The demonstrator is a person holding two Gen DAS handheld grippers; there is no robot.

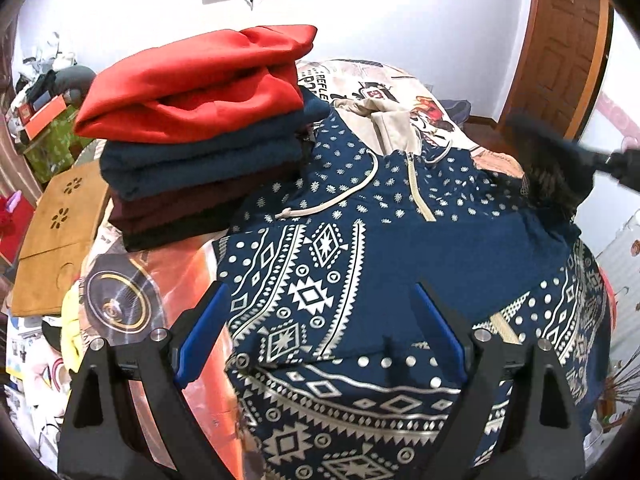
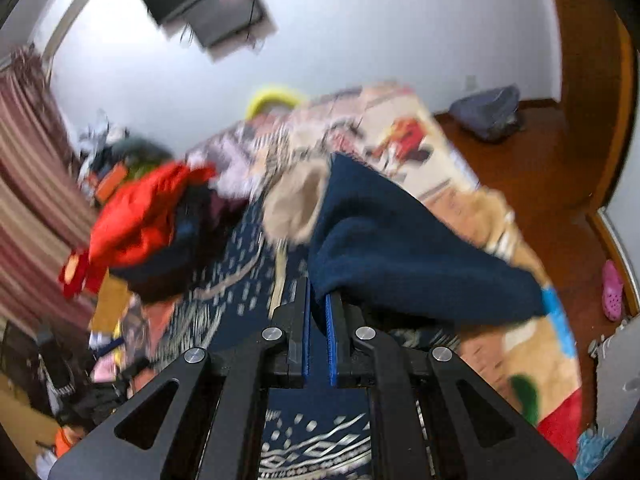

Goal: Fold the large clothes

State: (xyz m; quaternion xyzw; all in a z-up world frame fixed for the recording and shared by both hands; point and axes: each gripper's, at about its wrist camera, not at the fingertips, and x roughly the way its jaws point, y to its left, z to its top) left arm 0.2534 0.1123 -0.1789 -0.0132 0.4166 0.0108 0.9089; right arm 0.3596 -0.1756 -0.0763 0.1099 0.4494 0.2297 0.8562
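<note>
A navy hoodie (image 1: pixel 360 248) with a white geometric print, beige zip and drawstring lies spread on the bed. My left gripper (image 1: pixel 320 292) hovers above its lower front, jaws wide apart with nothing between them. My right gripper (image 2: pixel 318 300) is shut on a fold of the hoodie's navy fabric (image 2: pixel 400 240), lifted off the bed with the plain inner side showing and the beige hood lining (image 2: pixel 292 208) behind it. In the left wrist view the right gripper (image 1: pixel 616 160) appears blurred at the right edge, holding up a dark piece of the hoodie.
A stack of folded clothes (image 1: pixel 200 132), red on top of navy, maroon and black, sits at the hoodie's left on the printed bedsheet (image 1: pixel 168 280). A tan board (image 1: pixel 60 232) lies left of the bed. A wooden door (image 1: pixel 560 48) and wooden floor (image 2: pixel 520 168) are to the right.
</note>
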